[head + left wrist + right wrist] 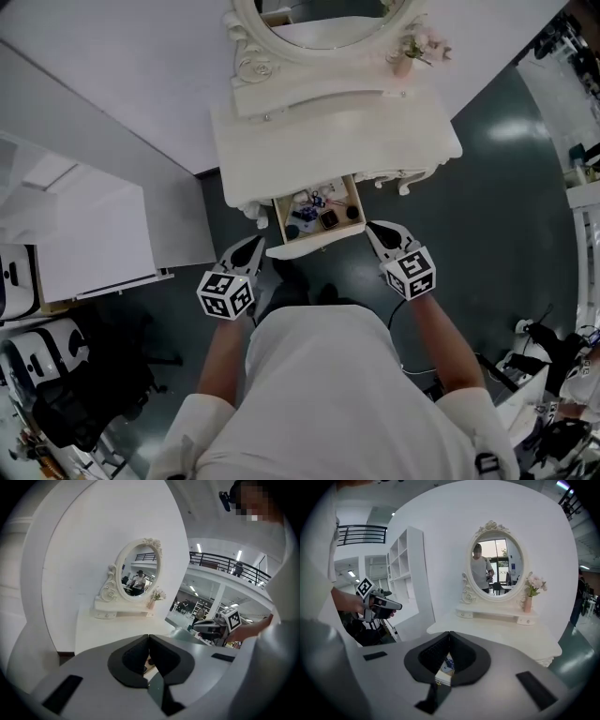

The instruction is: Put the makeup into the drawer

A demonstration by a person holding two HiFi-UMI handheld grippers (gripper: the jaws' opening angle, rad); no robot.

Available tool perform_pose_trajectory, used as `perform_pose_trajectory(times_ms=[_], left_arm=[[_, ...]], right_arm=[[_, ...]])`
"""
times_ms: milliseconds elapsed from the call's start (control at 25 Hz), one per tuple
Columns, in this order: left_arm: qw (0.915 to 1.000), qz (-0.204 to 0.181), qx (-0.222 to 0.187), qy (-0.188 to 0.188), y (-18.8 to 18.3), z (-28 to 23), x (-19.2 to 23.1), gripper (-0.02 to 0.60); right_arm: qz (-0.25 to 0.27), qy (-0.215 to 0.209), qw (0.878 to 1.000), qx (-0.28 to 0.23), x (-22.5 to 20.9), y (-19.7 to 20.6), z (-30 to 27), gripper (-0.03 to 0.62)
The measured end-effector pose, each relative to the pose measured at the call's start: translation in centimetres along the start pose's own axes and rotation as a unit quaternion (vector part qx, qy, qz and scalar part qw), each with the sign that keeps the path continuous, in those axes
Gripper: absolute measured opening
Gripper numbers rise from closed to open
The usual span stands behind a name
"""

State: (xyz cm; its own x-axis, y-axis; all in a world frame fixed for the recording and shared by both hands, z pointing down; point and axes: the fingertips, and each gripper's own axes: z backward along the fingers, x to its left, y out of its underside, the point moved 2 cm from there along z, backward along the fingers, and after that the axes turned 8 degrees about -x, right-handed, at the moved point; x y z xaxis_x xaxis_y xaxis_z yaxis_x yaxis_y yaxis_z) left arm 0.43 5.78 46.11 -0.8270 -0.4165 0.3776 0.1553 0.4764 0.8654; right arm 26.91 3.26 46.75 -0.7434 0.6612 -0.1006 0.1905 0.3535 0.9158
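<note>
Risks skewing or jamming the open drawer [319,245], makeup [319,212] lying inside, if shoved unevenly by left gripper [256,243] and right gripper [372,228], both pressed together on nothing, flanking its front.

right claw [449,634]: closed, empty | drawer [445,671]: open, below tips

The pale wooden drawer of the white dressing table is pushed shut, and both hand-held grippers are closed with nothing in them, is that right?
Not quite. The head view shows the pale wooden drawer of the white dressing table pulled open, with small makeup items lying inside. The rest holds: the left hand-held gripper and the right hand-held gripper are closed with nothing in them.
</note>
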Motion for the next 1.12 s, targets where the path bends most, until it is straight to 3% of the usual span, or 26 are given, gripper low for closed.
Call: perform_pose_trajectory(times_ms=[480,720,1120], left_arm=[[0.9981,-0.025,-0.047,-0.032,1.3,6.1,-6.0,0.017],[0.9969,-0.029,-0.061,-0.040,0.7,8.6,-5.8,0.017],[0.9963,-0.055,-0.066,-0.009,-1.0,10.0,-2.3,0.017]], right_arm=[[0.000,-0.003,0.999,-0.034,1.7,1.7,5.9,0.029],[-0.005,0.006,0.999,-0.048,3.5,0.7,7.0,0.029],[-0.008,0.055,0.997,-0.062,6.4,-1.6,6.4,0.028]])
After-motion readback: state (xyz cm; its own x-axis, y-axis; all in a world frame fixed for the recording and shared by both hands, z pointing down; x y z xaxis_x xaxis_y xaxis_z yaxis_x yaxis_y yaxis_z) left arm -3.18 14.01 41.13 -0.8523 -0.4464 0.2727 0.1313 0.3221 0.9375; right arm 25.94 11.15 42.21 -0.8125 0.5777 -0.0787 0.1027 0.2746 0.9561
